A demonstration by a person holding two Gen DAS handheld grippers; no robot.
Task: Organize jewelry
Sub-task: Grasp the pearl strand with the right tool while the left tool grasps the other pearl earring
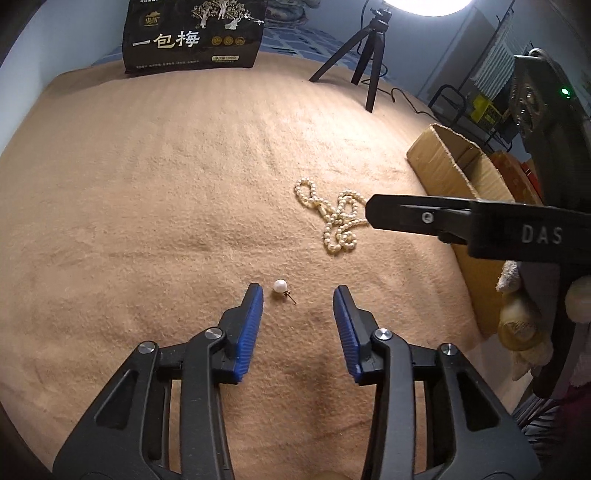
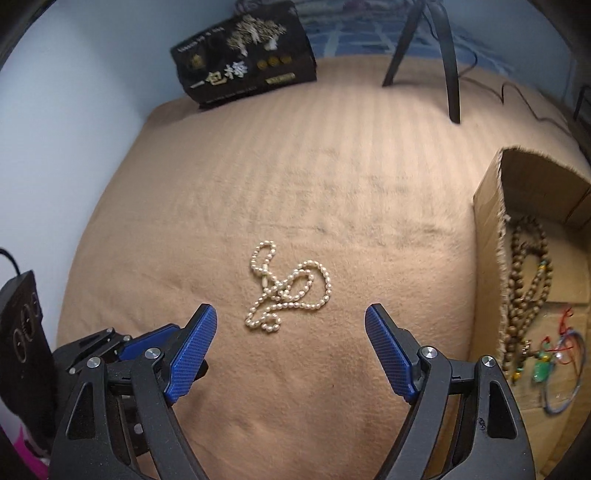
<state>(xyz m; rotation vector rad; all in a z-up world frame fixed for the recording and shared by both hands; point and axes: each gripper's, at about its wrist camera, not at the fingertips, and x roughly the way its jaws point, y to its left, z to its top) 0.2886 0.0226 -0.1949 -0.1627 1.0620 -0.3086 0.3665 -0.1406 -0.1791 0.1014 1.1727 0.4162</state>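
Tan fleece blanket (image 1: 166, 192) covers the whole work surface, and the pearl necklace (image 2: 286, 288) lies on it in a loose tangle of loops. The right gripper (image 2: 291, 314) hovers just short of the necklace with its blue pads spread wide and nothing between them. Beside the necklace, toward the left gripper (image 1: 298, 291), a single pearl stud earring (image 1: 281, 287) rests on the blanket, its post pointing away from the left pad; it sits just beyond the fingertips, nearer the left one. That gripper is also open wide and empty. To the right of the necklace stands an open cardboard box (image 2: 491, 206) holding a wooden bead strand (image 2: 524, 280) and a green pendant on cord (image 2: 540, 371). Far behind the necklace, a black snack bag (image 1: 192, 33) and a tripod (image 1: 369, 48) stand at the blanket's back edge.
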